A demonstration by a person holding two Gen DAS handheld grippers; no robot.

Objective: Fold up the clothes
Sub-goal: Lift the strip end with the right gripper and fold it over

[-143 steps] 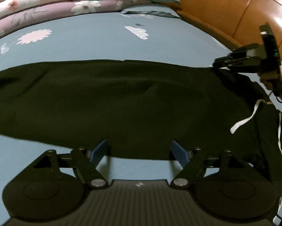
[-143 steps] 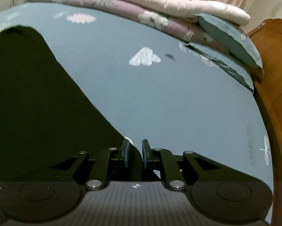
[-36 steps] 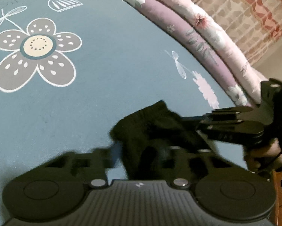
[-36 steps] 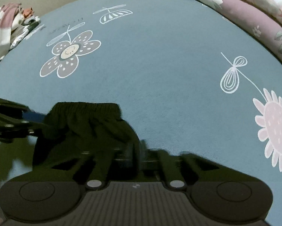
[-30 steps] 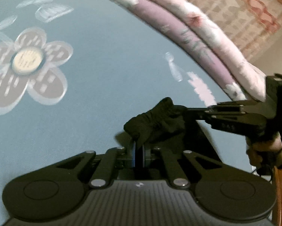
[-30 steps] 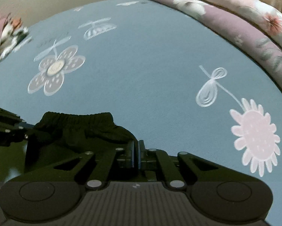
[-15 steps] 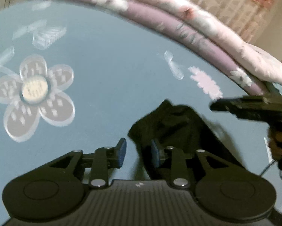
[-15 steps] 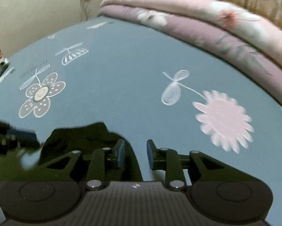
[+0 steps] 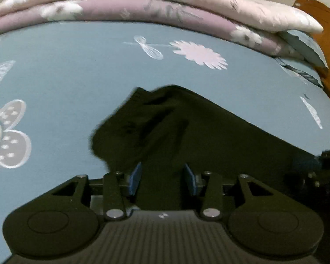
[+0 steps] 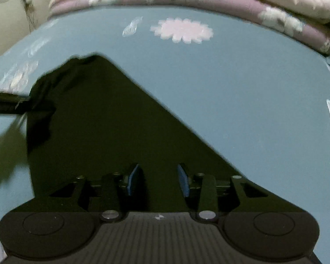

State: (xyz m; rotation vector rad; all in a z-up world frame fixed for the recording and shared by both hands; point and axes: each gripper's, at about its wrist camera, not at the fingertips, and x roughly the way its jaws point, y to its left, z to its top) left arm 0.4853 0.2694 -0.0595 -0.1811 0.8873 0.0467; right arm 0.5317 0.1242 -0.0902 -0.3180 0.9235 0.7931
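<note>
Black, limp fabric made up the task's thing: a pair of dark trousers (image 9: pixel 187 132) that lay flat on the blue flower-printed bed sheet (image 9: pixel 65 77), on the near side of the pink daisy print (image 9: pixel 199 55) and well short of the stacked pink quilts (image 9: pixel 143 6). Its gathered, ribbed end pointed toward that daisy and looked rumpled, while the rest spread smooth and wide toward both cameras. The left hand-held gripper (image 9: pixel 162 177) stood released, blue pads apart over the cloth and gripping nothing; the right hand-held gripper (image 10: pixel 158 179) was likewise spread wide above the garment, holding nothing. By its look the cloth would be light, soft and floppy, sagging wherever unsupported and sliding easily over the sheet, so a pinch at one spot would likely drag up a bunch. Better holds seemed to be the thicker gathered end nearest the daisy, or two corners of one edge, taken together. How many layers lay stacked could not be told.
</note>
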